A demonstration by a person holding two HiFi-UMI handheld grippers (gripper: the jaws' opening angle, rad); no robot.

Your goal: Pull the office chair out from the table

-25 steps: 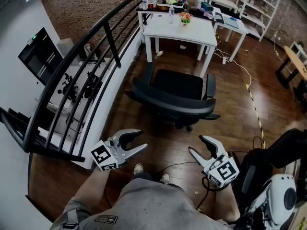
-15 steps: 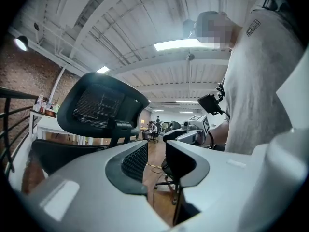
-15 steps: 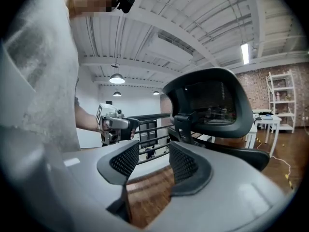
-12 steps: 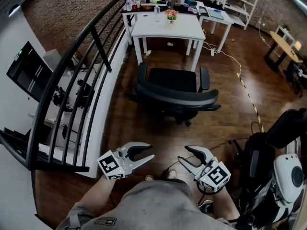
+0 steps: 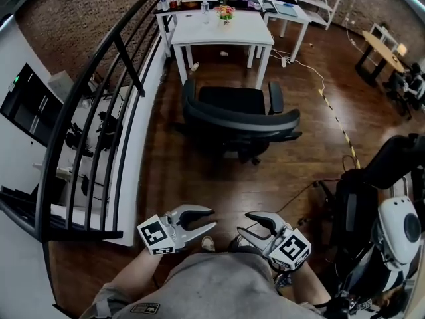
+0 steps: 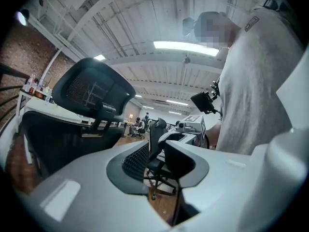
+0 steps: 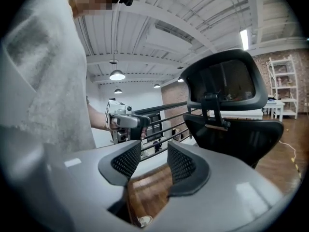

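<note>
The black office chair (image 5: 239, 115) stands on the wood floor a short way in front of the white table (image 5: 219, 28), its mesh back toward me. Both grippers hang low near my body, well short of the chair and touching nothing. My left gripper (image 5: 207, 218) points right with its jaws closing on empty air. Facing it is my right gripper (image 5: 244, 223), whose jaws are also closing with nothing between them. The left gripper view shows the chair (image 6: 91, 93) at left beyond the jaws. In the right gripper view the chair (image 7: 231, 86) rises at right.
A black metal railing (image 5: 113, 78) runs along the left over a drop. A black and white machine (image 5: 382, 211) stands close at my right, and a cable (image 5: 332, 111) trails across the floor. Shelves and more tables stand at the back right.
Both grippers have drawn back toward my body and closer to each other, with their jaws narrower. The chair and table now lie farther from me in the head view.
</note>
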